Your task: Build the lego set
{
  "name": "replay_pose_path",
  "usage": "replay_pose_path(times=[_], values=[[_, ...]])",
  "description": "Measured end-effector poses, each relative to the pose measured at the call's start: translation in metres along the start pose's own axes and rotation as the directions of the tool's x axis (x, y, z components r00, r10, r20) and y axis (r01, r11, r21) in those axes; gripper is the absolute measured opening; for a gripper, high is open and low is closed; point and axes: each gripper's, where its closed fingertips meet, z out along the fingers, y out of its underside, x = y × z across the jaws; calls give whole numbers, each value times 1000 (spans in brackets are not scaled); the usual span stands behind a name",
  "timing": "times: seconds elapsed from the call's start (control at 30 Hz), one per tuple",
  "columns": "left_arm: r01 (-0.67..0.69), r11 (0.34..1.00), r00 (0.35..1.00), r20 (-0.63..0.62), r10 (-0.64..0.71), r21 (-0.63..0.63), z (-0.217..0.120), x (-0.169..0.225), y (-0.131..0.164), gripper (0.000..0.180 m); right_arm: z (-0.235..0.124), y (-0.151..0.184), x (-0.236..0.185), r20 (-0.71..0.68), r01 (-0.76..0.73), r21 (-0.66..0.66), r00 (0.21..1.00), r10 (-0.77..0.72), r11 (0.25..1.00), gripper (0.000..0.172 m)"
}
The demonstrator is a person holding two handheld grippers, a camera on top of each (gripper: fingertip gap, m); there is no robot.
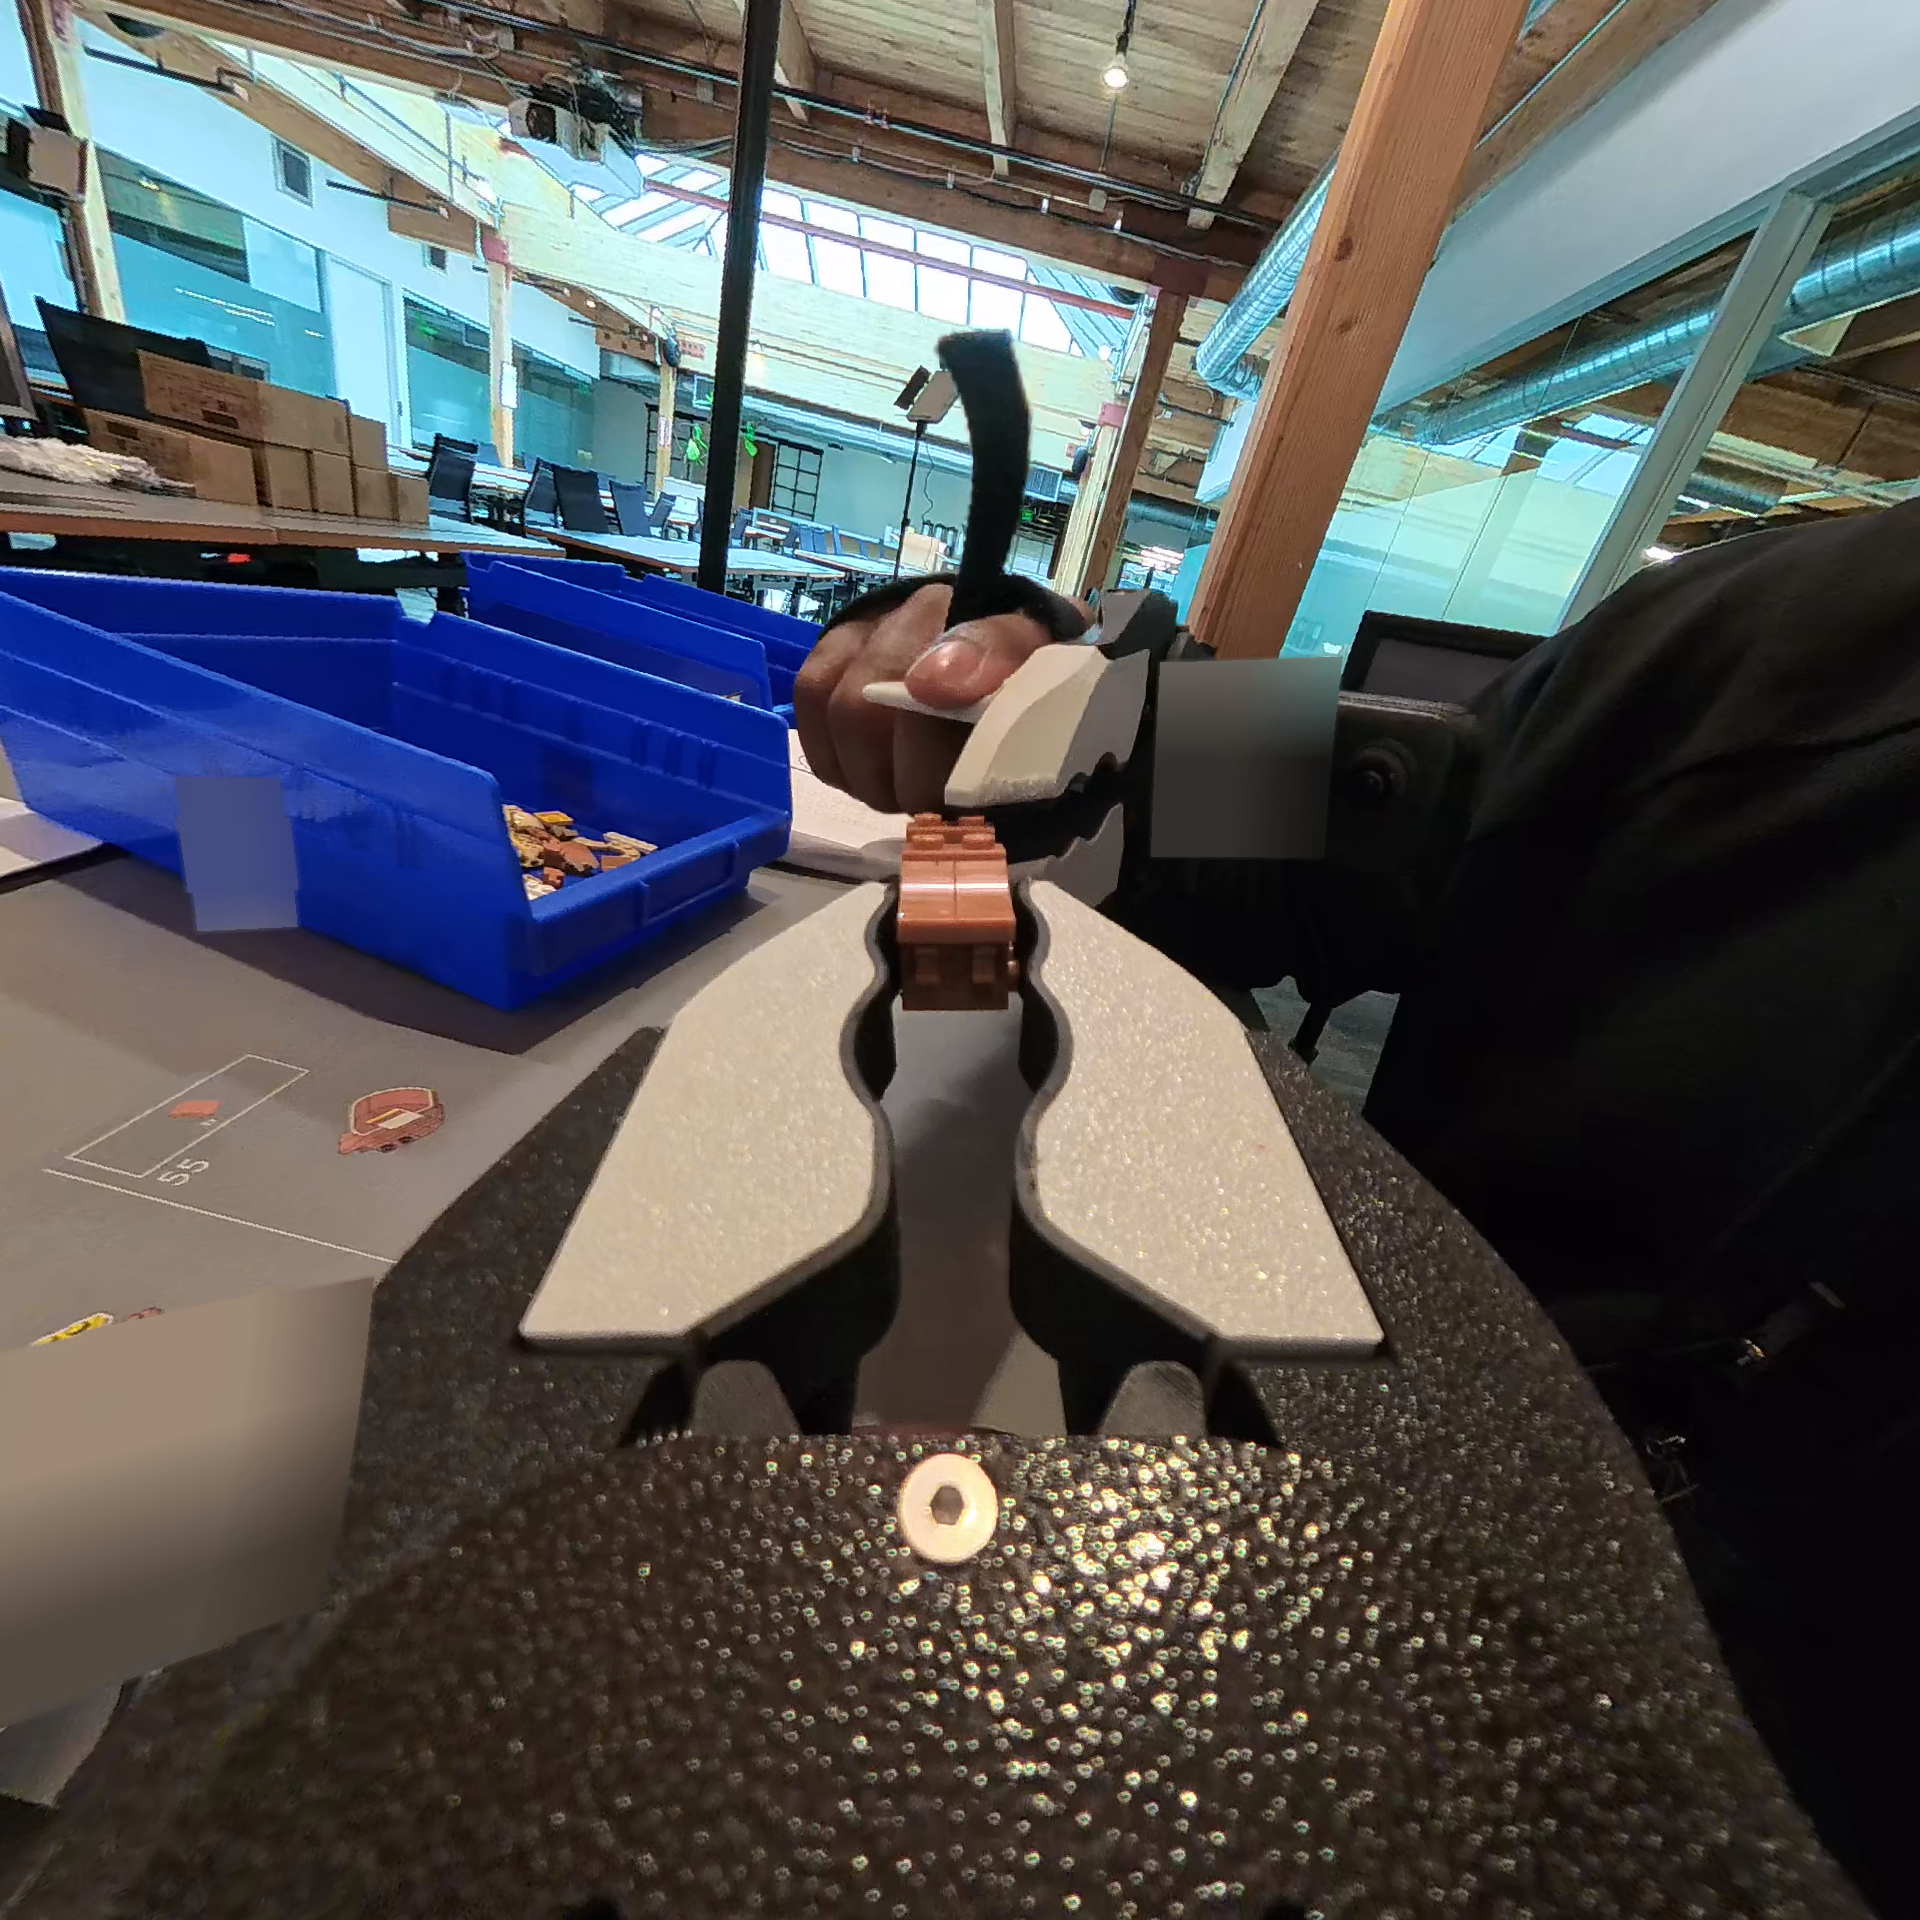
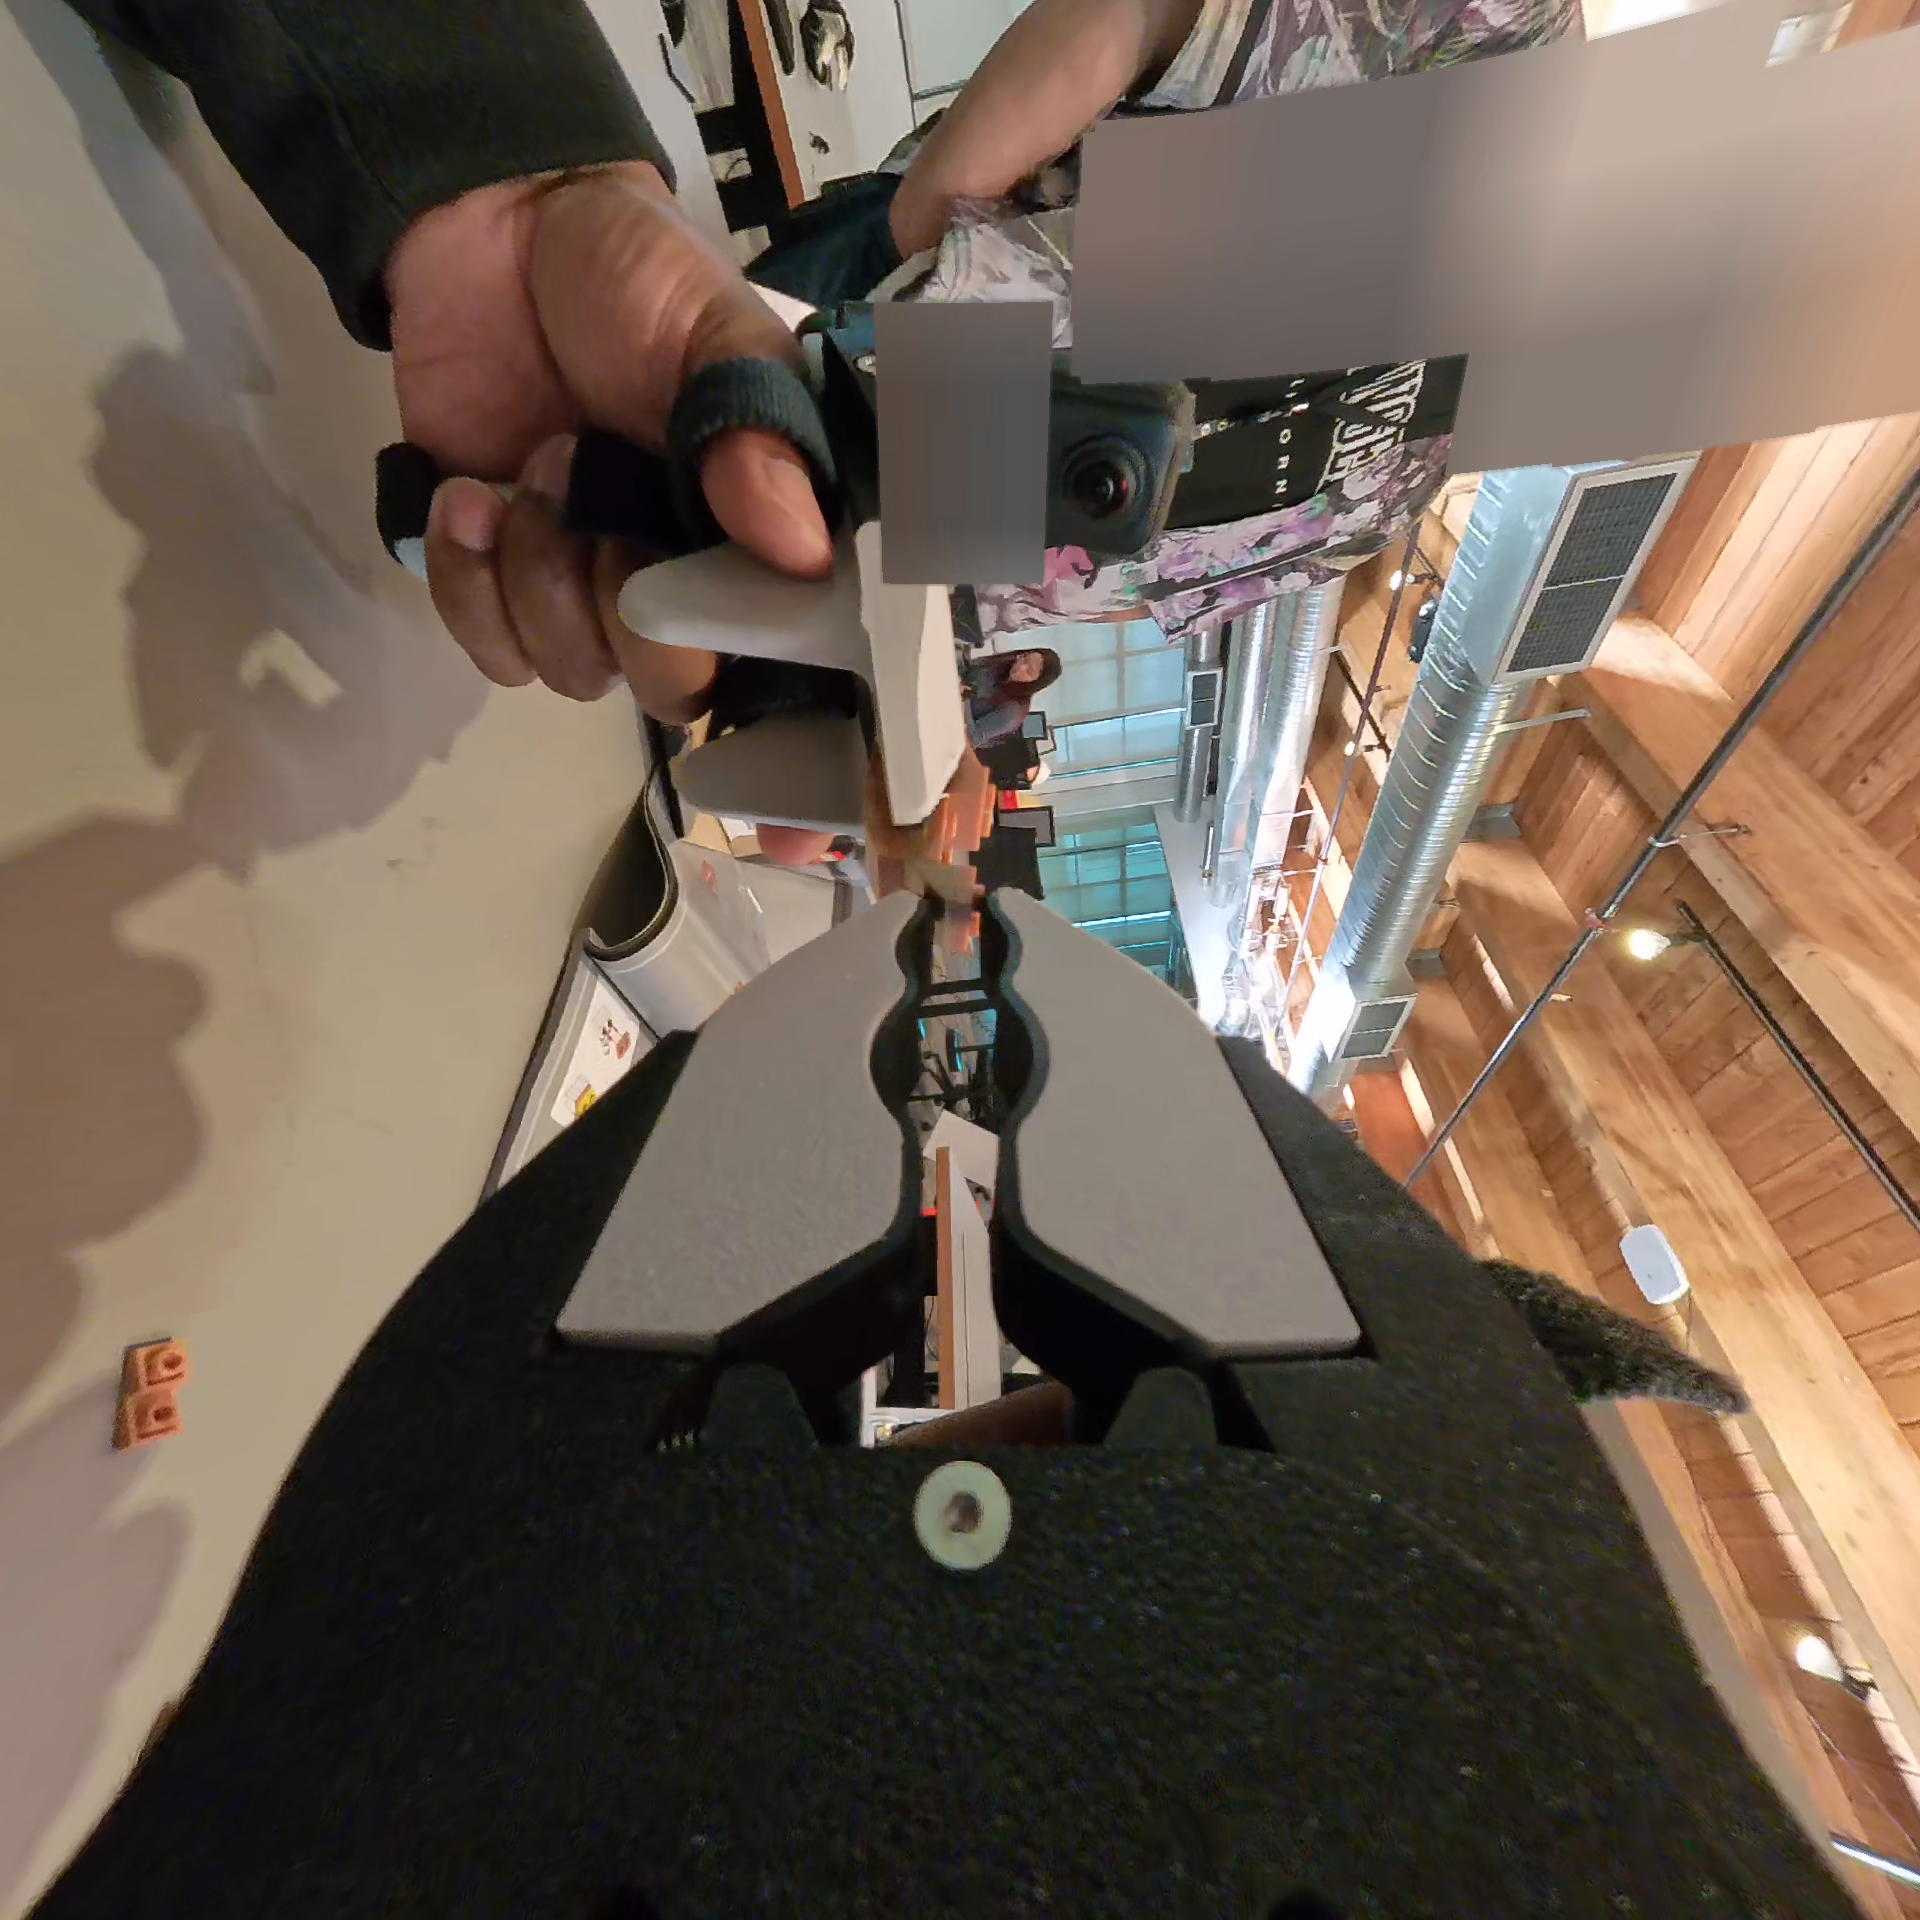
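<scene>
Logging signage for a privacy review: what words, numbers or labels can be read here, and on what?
I won't quote writing; here is where it stands.
Grey table mat: a printed number by a boxed brick diagram.
Black shirt: pale lettering, partly hidden.
Grey case: stickers, too small to read.
Cardboard boxes: print too blurred.

A reddish-brown brick assembly (image 1: 954, 914) sits between pale grey fingers (image 1: 727, 1101) on a speckled black gripper body (image 1: 935, 1683). The bins (image 1: 436, 748) are bright blue, holding tan and brown pieces (image 1: 566, 847); the table (image 1: 208, 1049) is plain grey
</scene>
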Motion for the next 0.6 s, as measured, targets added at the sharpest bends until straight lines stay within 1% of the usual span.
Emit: replay_pose_path(times=[0.33, 0.5, 0.57, 0.6], values=[[-7, 1000, 1000, -1, 7, 2, 0, 0, 1, 19, 1, -3, -3, 33, -22, -2, 999, 22, 1000, 7], [-41, 999, 999, 26, 41, -1, 0, -2, -1, 19, 2, -3, -2, -28, -27, -4, 999, 27, 1000, 8], [-35, 999, 999, 28, 35, 5, -2, -3, -2, 19, 3, -3, -1, -42, -39, -9, 998, 38, 999, 19], [-32, 999, 999, 26, 32, 9, -3, -3, -3, 19, 3, -3, -1, -43, -42, -12, 998, 42, 999, 20]])
